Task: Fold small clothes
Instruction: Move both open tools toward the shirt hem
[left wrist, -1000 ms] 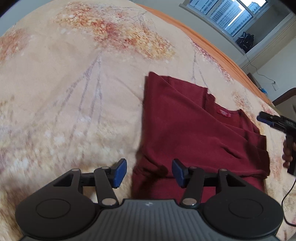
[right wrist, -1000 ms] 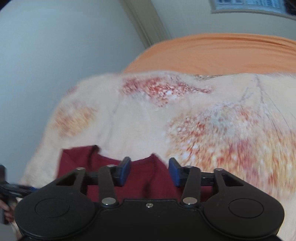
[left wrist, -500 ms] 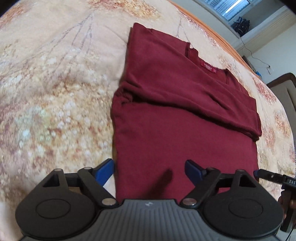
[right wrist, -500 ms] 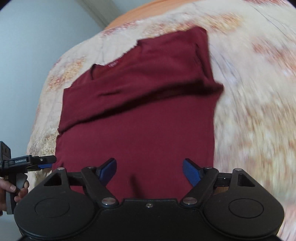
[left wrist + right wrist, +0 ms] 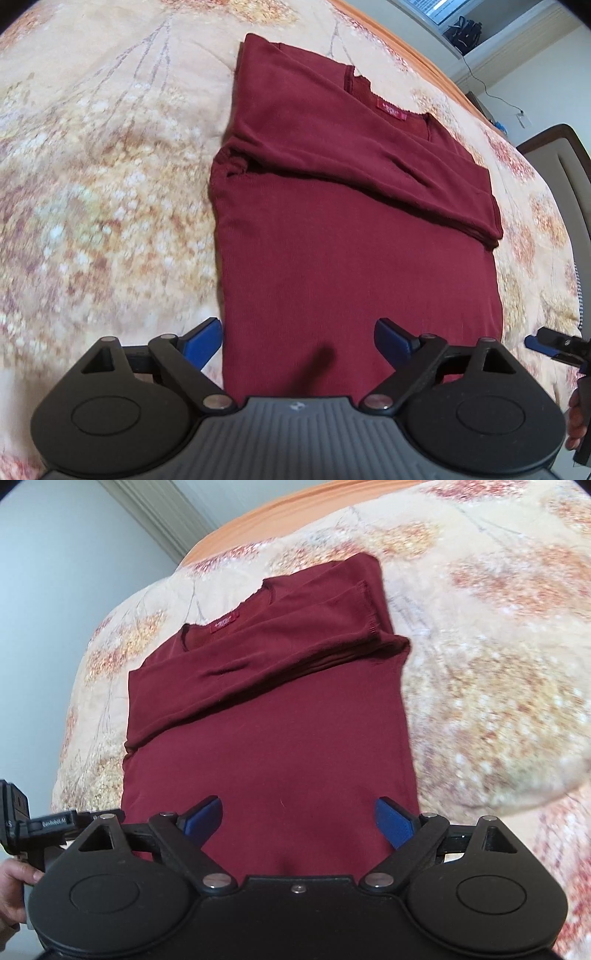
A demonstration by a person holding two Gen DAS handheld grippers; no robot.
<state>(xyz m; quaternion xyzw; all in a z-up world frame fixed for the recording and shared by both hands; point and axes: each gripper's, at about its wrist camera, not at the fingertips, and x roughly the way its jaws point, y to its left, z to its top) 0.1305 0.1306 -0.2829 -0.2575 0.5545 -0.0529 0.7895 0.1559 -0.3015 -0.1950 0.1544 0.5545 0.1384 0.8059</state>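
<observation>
Left wrist view: my left gripper has just been opening, jaws now spread wide over the near hem, pads off the cloth; a second ago they stood closer together at the garment's folded edge; my right gripper has likewise just been opening, jaws apart, nothing clamped; both have drawn back, so the maroon sweater now shows whole; it lies flat on the floral bedspread, sleeves folded across the chest, collar farthest from me.

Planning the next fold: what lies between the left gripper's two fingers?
Left wrist view: only the maroon sweater's lower part between the open left gripper's fingers, unpinched.
</observation>
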